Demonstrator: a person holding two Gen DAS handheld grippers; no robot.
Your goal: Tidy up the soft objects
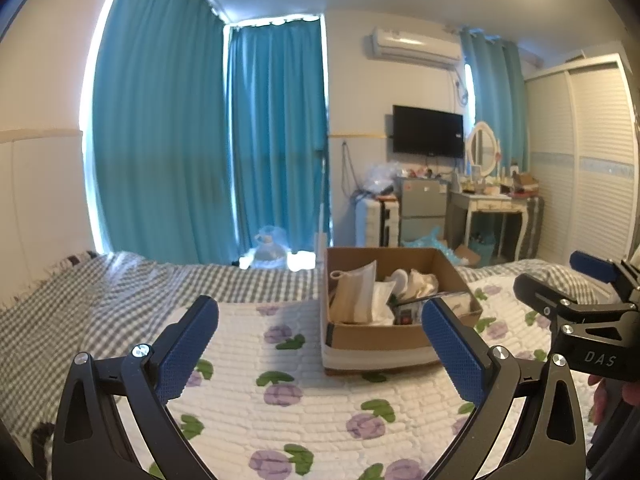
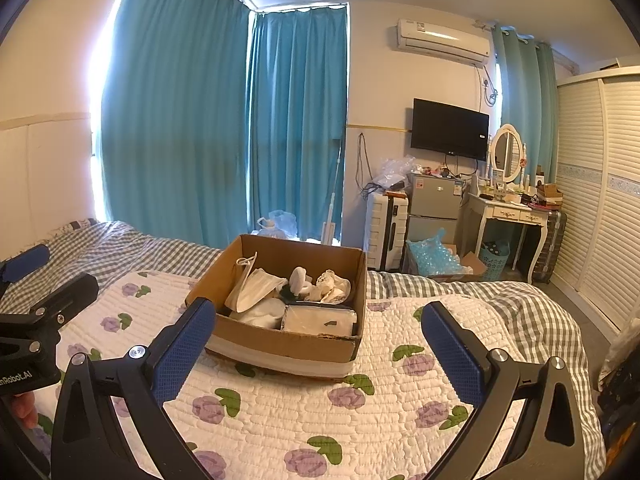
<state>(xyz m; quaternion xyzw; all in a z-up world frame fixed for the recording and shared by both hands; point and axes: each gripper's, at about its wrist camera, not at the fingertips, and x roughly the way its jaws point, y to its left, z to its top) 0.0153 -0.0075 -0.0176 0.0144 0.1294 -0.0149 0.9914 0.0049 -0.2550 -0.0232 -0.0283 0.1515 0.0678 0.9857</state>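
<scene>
We are holding the left gripper (image 1: 320, 336) above the bed with its blue-padded fingers (image 1: 188, 344) spread wide and nothing between them. We are holding the right gripper (image 2: 318, 338) the same way, fingers (image 2: 450, 354) wide apart and empty, level and pointing forward. Each gripper is showing at the edge of the other's view, so the two are sitting side by side, near each other.

Just ahead of both, a cardboard box (image 2: 280, 344) is resting on the white quilt (image 2: 360, 420) with purple flowers. The soft objects (image 2: 264, 296) are lying inside it: pale folded cloths (image 1: 360, 296), a lacy piece (image 2: 334, 284) toward the far side, and a flat wrapped packet (image 2: 320, 320) in the near corner.

Under the quilt, a grey checked sheet (image 1: 80, 304) is covering the bed. Beyond it we are seeing teal curtains (image 2: 180, 120), an air conditioner (image 2: 442, 40) high on the wall, a dark television (image 2: 450, 130), a small grey fridge (image 2: 434, 200), a white dressing table (image 2: 512, 212) with an oval mirror (image 2: 506, 154), and a slatted wardrobe (image 2: 600, 180) on the right.
</scene>
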